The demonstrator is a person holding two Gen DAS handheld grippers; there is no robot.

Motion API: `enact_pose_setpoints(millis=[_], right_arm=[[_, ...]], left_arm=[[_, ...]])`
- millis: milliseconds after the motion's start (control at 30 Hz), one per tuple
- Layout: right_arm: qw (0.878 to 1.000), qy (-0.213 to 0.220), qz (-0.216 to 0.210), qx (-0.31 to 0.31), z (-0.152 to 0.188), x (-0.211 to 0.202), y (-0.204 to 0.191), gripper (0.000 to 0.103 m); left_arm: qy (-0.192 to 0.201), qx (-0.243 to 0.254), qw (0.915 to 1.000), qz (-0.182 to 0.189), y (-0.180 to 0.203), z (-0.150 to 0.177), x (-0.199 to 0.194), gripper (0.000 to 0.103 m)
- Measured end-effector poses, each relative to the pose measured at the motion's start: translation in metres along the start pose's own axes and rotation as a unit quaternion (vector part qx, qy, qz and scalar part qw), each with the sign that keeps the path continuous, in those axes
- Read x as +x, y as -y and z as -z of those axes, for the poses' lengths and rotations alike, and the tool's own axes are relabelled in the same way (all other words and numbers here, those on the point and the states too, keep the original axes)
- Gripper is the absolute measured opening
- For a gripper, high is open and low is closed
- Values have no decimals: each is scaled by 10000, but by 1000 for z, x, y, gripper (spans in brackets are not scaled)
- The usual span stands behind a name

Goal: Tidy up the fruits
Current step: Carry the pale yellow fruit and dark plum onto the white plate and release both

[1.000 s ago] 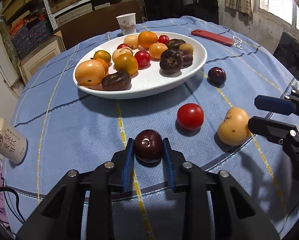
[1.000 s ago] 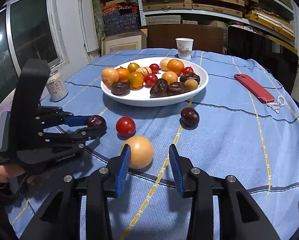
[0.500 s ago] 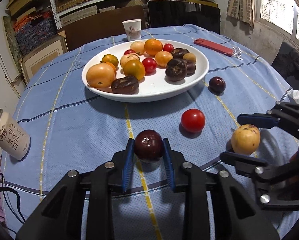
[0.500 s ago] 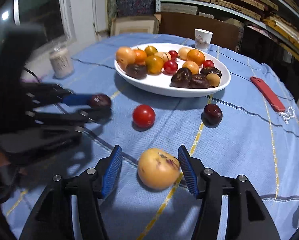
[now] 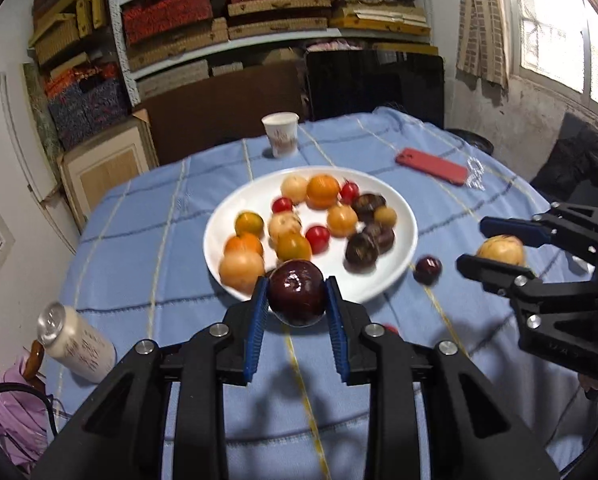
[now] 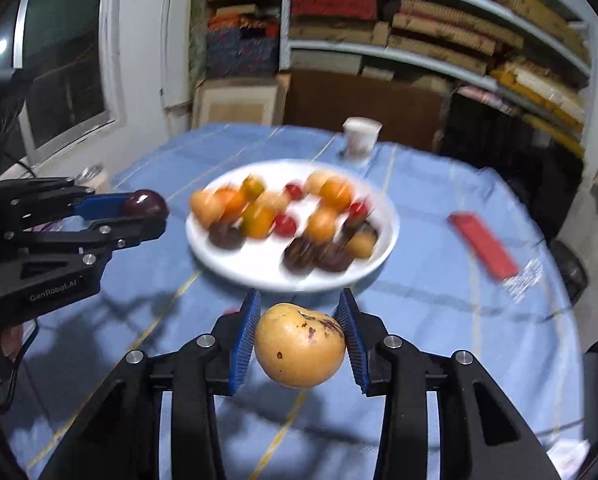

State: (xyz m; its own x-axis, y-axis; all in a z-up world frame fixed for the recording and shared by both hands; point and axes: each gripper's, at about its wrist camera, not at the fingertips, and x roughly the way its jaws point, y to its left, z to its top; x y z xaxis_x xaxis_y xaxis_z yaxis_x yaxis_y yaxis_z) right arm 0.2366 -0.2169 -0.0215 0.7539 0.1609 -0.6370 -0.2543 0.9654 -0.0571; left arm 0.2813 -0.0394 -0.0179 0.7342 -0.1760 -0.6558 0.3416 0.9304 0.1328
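- Both fruits, on the cloth a second ago, are now hanging clear above it.
- Left gripper (image 5: 298, 299) is clamping the dark plum (image 5: 297, 293) before the plate (image 5: 407, 236) rim.
- Right gripper (image 6: 301, 336), jaws just closing, is pinching the yellow fruit (image 6: 300, 346).

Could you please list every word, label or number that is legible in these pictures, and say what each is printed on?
"GenRobot.AI": on the side of the left gripper, read in the right wrist view.
Paper cup: reddish print, too blurred to read.
Can: dark characters on its side, too small and blurred to read.
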Motion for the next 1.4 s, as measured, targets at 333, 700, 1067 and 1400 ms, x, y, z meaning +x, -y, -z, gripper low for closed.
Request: enact_pose_setpoints(millis=[333, 700, 1067, 1400], right_arm=[[9992, 253, 291, -104, -46, 11, 7, 41], [9999, -43, 97, -12, -81, 77, 19, 41], [9990, -421, -125, 9, -89, 134, 25, 58], [9992, -341, 24, 214, -39, 48, 44, 58]], left_arm=[[176, -437, 9986, -250, -19, -25, 23, 28], [37, -525, 9983, -246, -27, -47, 84, 28], [-73, -724, 9966, -392, -44, -53, 125, 81], [97, -663, 9977, -43, -41, -18, 44, 86]])
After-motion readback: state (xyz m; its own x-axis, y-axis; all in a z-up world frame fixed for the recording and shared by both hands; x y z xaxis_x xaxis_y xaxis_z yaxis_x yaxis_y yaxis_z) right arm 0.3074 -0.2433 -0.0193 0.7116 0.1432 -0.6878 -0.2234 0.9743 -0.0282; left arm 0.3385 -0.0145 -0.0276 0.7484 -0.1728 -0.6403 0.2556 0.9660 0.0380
